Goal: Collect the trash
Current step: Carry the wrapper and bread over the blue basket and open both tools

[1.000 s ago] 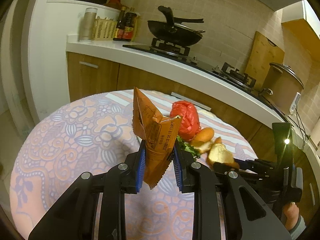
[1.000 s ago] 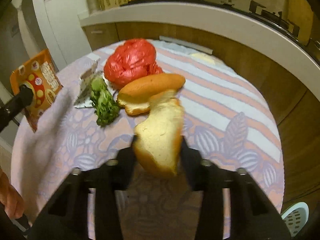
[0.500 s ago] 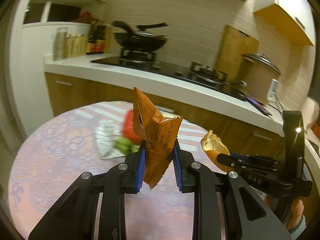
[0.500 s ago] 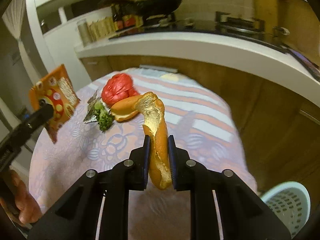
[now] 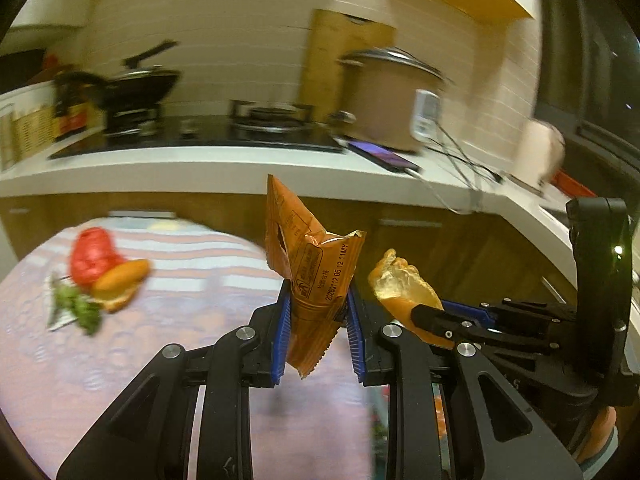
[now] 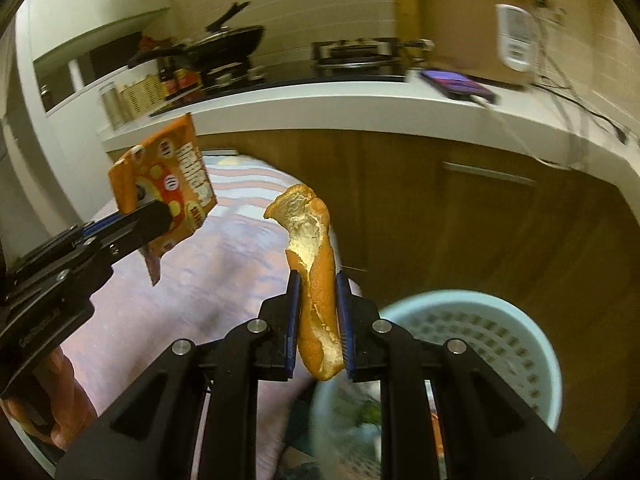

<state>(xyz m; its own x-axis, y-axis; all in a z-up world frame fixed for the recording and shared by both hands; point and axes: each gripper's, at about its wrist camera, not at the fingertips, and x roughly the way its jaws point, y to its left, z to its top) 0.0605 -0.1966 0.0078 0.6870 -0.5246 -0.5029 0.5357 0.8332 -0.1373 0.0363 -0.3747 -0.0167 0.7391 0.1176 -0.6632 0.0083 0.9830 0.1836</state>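
Note:
My left gripper [image 5: 318,332] is shut on an orange snack packet [image 5: 310,276] and holds it in the air past the table's right edge. The packet also shows in the right wrist view [image 6: 168,196]. My right gripper [image 6: 318,324] is shut on a torn piece of bread [image 6: 314,276], held above and just left of a pale blue waste basket [image 6: 472,344]. The bread also shows in the left wrist view [image 5: 400,284]. A red plastic bag [image 5: 92,260], a bread roll [image 5: 120,280] and some greens on a wrapper [image 5: 76,308] lie on the table.
The round table has a floral and striped cloth [image 5: 180,320]. Behind it runs a white counter [image 5: 240,160] over wooden cabinets [image 6: 460,220], with a wok [image 5: 136,84], a stove, a rice cooker [image 5: 388,100], a phone and cables.
Both grippers have swung right, away from the table, still holding the packet and the bread. The waste basket has come closer under the right gripper.

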